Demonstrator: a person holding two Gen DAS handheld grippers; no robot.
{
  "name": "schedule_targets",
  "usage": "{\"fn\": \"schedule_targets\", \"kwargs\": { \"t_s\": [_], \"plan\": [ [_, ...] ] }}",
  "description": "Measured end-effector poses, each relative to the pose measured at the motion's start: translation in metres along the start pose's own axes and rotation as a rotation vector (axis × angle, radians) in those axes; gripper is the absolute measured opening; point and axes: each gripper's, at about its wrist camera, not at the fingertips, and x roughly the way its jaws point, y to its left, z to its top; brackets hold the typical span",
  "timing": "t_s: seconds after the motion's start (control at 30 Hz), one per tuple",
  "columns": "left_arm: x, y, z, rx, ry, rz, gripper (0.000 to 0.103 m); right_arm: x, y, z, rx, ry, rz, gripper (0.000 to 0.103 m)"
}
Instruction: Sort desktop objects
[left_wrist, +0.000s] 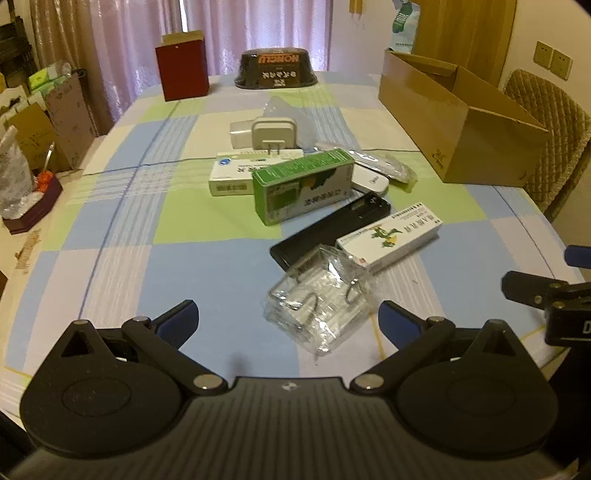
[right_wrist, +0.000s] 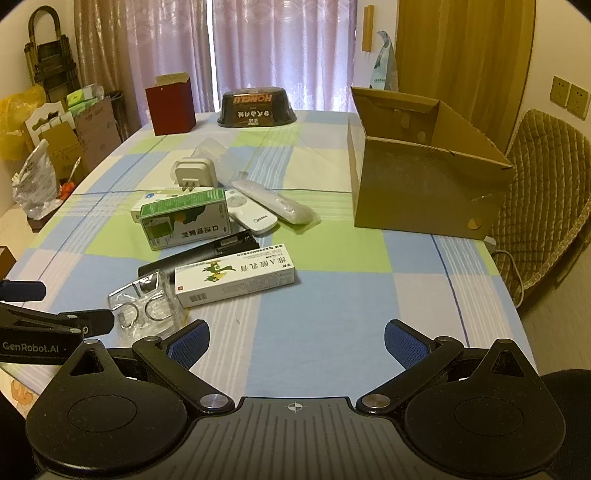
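Note:
A heap of small items lies mid-table: a clear plastic pack of metal hooks (left_wrist: 319, 301) (right_wrist: 146, 306), a white ointment box (left_wrist: 391, 236) (right_wrist: 234, 278), a black remote (left_wrist: 332, 227) (right_wrist: 207, 251), a green box (left_wrist: 301, 186) (right_wrist: 184, 218), a white plug adapter (left_wrist: 273, 133) (right_wrist: 194, 173) and white remotes (right_wrist: 253, 212). My left gripper (left_wrist: 288, 326) is open just short of the hook pack, nothing between its fingers. My right gripper (right_wrist: 295, 343) is open over bare cloth, right of the pack.
An open cardboard box (left_wrist: 458, 122) (right_wrist: 417, 184) stands at the table's right side. A dark red box (right_wrist: 170, 105) and a black bowl-shaped pack (right_wrist: 256, 107) stand at the far end. A padded chair (right_wrist: 543, 192) is beyond the right edge; clutter lies left of the table.

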Motion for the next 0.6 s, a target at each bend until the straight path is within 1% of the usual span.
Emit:
{"fn": "schedule_targets", "kwargs": {
  "t_s": [0.3, 0.4, 0.6],
  "plan": [
    [-0.0004, -0.0033, -0.0009, -0.002, 0.01, -0.016, 0.102, -0.0006, -0.0016, 0.0019, -0.005, 0.011, -0.003, 0.103],
    [-0.001, -0.0004, -0.0003, 0.0, 0.012, -0.033, 0.102, 0.0016, -0.0004, -0.0001, -0.004, 0.011, -0.004, 0.103],
    [-0.001, -0.0007, -0.0008, 0.001, 0.014, -0.038, 0.102, 0.0041, -0.0009, -0.0029, -0.005, 0.012, -0.005, 0.103]
  ]
}}
